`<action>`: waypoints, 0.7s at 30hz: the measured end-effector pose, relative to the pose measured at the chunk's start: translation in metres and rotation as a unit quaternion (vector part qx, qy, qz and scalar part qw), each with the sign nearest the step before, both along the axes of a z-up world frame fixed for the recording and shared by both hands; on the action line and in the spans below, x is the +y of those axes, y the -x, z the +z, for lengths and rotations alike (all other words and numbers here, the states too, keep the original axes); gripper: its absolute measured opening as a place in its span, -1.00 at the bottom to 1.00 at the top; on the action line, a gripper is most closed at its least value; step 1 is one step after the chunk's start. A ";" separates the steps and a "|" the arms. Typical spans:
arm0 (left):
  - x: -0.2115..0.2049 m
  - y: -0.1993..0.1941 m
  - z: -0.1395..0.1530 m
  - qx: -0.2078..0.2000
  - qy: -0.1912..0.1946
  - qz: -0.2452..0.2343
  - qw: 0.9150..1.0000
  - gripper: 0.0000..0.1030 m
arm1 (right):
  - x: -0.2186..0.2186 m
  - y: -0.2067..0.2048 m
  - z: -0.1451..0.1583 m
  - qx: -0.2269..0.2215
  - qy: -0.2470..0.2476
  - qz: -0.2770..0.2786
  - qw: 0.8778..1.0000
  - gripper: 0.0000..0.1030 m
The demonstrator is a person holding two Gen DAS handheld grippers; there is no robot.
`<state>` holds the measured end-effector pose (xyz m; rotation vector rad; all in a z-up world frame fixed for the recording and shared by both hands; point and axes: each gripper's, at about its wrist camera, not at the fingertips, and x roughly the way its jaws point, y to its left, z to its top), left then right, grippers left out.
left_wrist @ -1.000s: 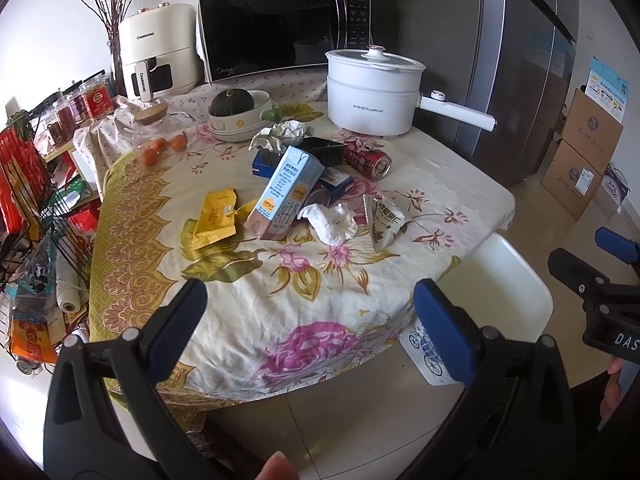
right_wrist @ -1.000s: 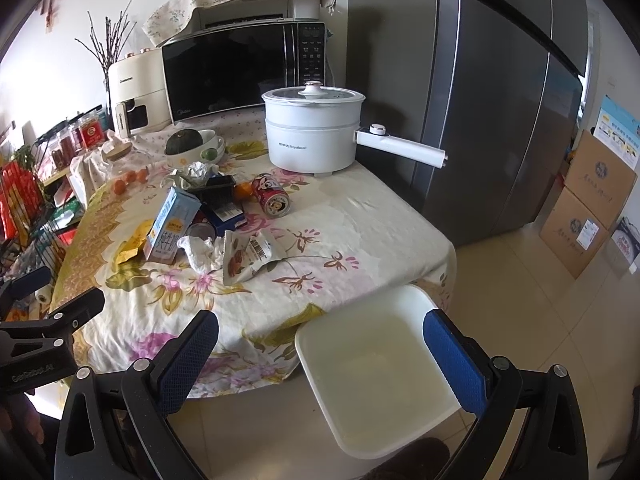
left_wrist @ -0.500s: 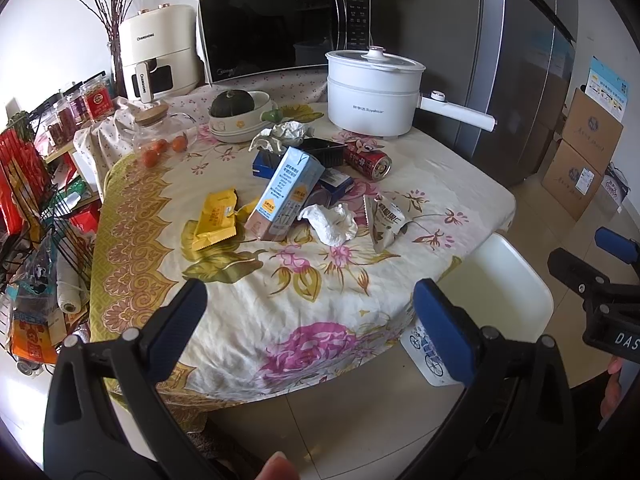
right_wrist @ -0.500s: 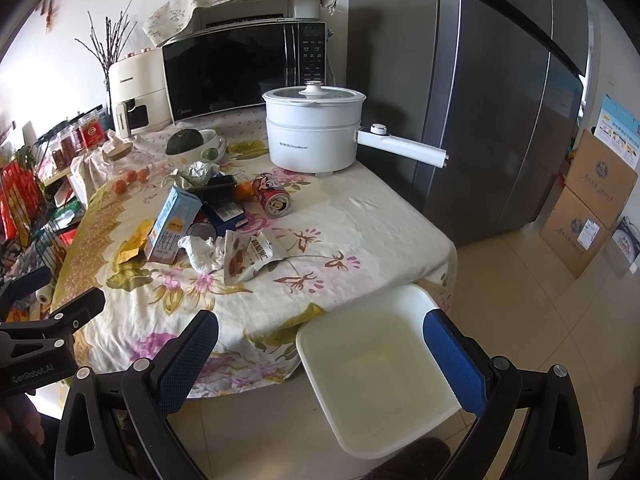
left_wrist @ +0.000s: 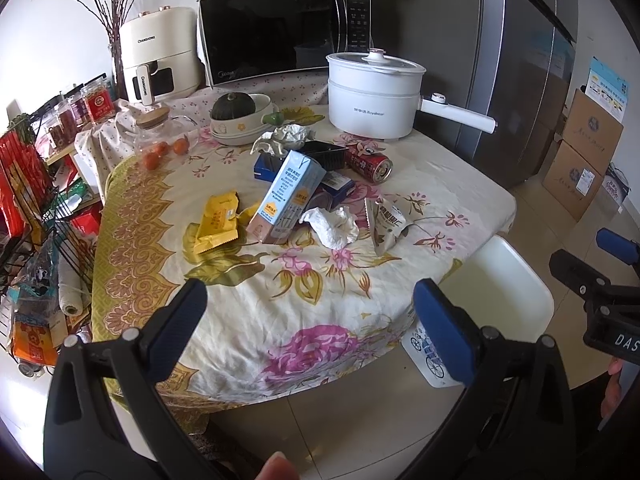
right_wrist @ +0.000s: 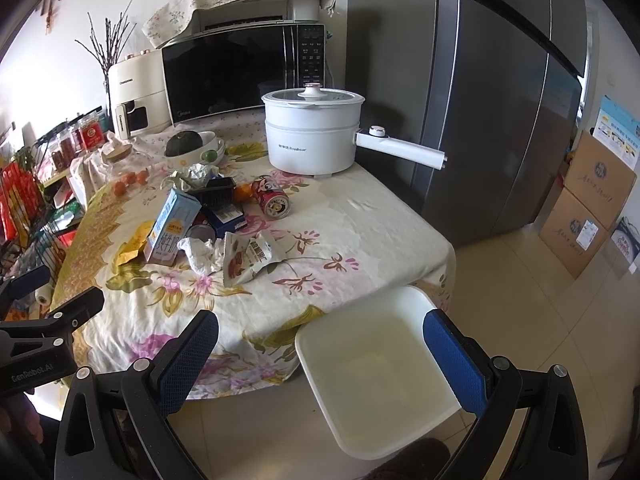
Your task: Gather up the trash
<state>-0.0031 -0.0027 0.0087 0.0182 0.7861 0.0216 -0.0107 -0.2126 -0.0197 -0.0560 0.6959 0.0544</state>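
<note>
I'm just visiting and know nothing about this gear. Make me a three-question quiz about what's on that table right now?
1. True or false: the red can stands upright.
2. What lies between the milk carton and the snack pouch?
A. crumpled tissue
B. spoon
C. yellow wrapper
3. Fill in: the white bin stands on the ____, beside the table.

Key: 1 false, it lies on its side; 2 A; 3 floor. The left gripper and right gripper are both open, holding nothing.

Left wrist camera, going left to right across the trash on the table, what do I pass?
Yellow wrapper → milk carton → crumpled tissue → torn snack bag.
</note>
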 end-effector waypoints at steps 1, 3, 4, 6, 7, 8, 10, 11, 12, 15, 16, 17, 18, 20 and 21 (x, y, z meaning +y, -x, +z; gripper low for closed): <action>0.001 0.000 0.000 -0.001 0.001 0.001 1.000 0.99 | 0.000 0.000 0.000 0.000 0.000 0.000 1.000 1.00; 0.001 0.001 0.000 -0.003 0.001 0.001 1.000 0.99 | 0.001 -0.001 0.000 0.001 0.000 0.002 1.000 1.00; 0.001 0.001 0.000 -0.004 0.001 0.000 1.000 0.99 | 0.001 -0.001 0.000 0.002 0.000 0.003 1.000 1.00; 0.001 0.001 0.001 -0.005 0.002 -0.002 1.000 0.99 | 0.003 0.000 0.002 0.000 0.002 0.008 1.000 1.00; 0.001 0.001 0.001 -0.005 0.002 -0.002 1.000 0.99 | 0.004 0.000 0.003 -0.001 0.006 0.010 1.000 1.00; 0.001 0.001 0.001 -0.005 0.002 -0.002 1.000 0.99 | 0.006 0.000 0.004 -0.003 0.008 0.010 1.000 1.00; 0.001 0.001 0.002 -0.008 0.001 0.000 1.000 0.99 | 0.007 0.001 0.005 -0.005 0.010 0.013 1.000 1.00; 0.002 0.001 0.003 -0.009 0.001 0.001 1.000 0.99 | 0.008 0.001 0.006 -0.006 0.010 0.015 1.000 1.00; 0.003 0.000 0.004 -0.009 0.002 0.000 1.000 0.99 | 0.008 0.001 0.007 -0.007 0.010 0.017 1.000 1.00; 0.008 -0.006 0.007 0.001 0.001 -0.008 1.000 0.99 | 0.009 0.001 0.015 -0.019 0.005 0.027 0.999 1.00; 0.012 -0.009 0.007 0.007 0.003 -0.010 1.000 0.99 | 0.008 0.000 0.018 -0.018 0.003 0.030 0.999 1.00; 0.017 -0.013 0.009 0.013 0.007 -0.008 1.000 0.99 | 0.008 -0.004 0.023 -0.011 -0.001 0.036 0.999 1.00; 0.022 -0.017 0.010 0.017 0.009 -0.007 1.000 0.99 | 0.008 -0.008 0.027 -0.003 -0.005 0.043 0.999 1.00; 0.032 -0.028 0.013 0.032 0.017 -0.014 0.999 0.99 | 0.008 -0.017 0.035 0.016 -0.013 0.058 0.998 1.00; 0.036 -0.035 0.013 0.046 0.026 -0.028 0.998 0.99 | 0.009 -0.022 0.038 0.023 -0.016 0.068 0.997 1.00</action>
